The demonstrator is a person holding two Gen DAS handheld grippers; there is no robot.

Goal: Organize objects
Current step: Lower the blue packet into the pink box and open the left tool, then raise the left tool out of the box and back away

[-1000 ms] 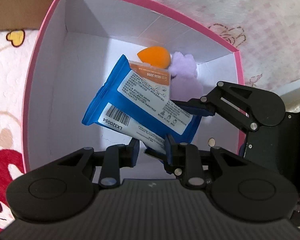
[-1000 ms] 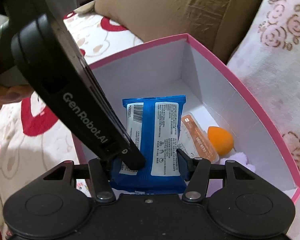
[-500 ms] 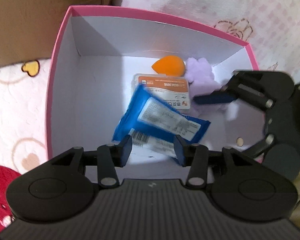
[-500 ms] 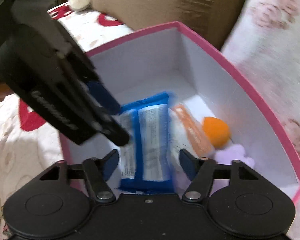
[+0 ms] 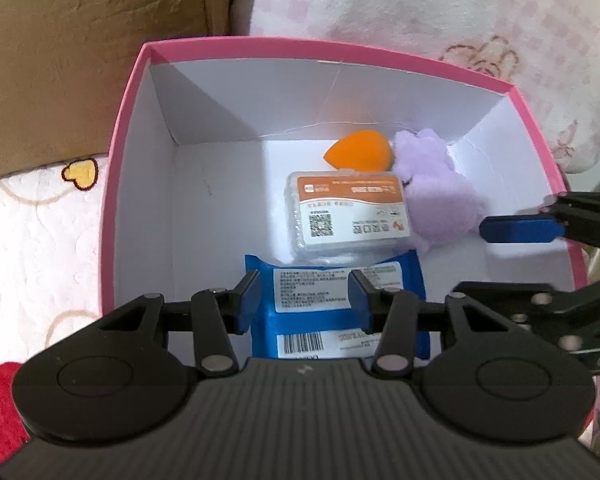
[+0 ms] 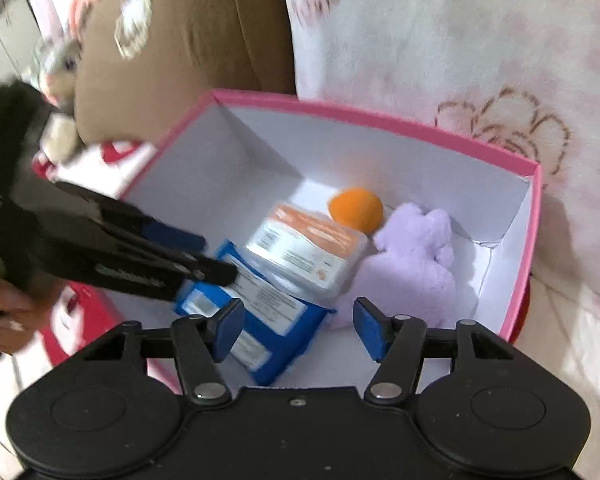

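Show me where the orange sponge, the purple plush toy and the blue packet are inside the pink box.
orange sponge [image 5: 358, 151], left wrist view, middle of its rounded body.
purple plush toy [image 5: 440, 200], left wrist view, its fluffy middle.
blue packet [image 6: 278, 322], right wrist view, its blue wrapper.

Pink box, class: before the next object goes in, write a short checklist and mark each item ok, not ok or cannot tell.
1. Blue pack lies in the pink box, released: ok.
2. Left gripper jaws open, nothing gripped: ok.
3. Right gripper jaws empty, closing: ok.
4. Bare floor left in the box: ok.
5. Orange sponge, purple plush and white packet inside: ok.
6. Next object in view: cannot tell.
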